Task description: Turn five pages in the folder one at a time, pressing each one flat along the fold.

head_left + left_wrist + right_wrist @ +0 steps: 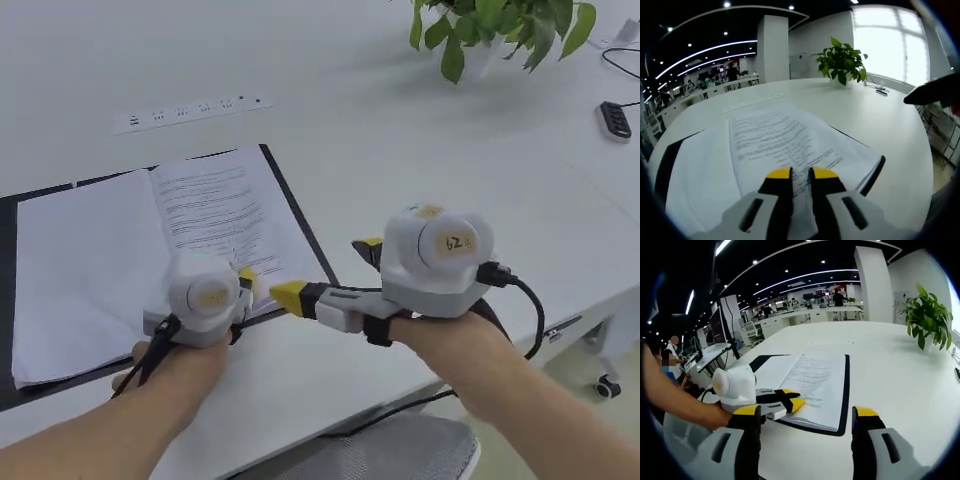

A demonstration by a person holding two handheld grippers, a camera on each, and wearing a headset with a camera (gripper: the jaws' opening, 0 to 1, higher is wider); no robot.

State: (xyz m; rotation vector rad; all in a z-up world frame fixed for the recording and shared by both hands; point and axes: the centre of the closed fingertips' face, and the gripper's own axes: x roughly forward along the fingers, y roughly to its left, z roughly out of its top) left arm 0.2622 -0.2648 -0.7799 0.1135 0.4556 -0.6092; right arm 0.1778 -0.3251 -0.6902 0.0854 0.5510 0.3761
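Here, finds the folder [300,215] open flat on the table [420,150], toward its near left, with a printed page [215,205] on the right side. Sets the left gripper [245,282] at that page's near edge, close to the outer corner, with jaws drawn almost together and a thin slit between. Probably the spot where one page can be peeled off alone. Cannot tell whether paper is caught. Holds the right gripper [330,270] just beside the folder's near right corner, over bare table, with jaws wide apart on nothing, turned toward the page. Likely left free so as to press along the fold [158,235] once the page is over. Judges the turn as barely begun, with the page lying flat.
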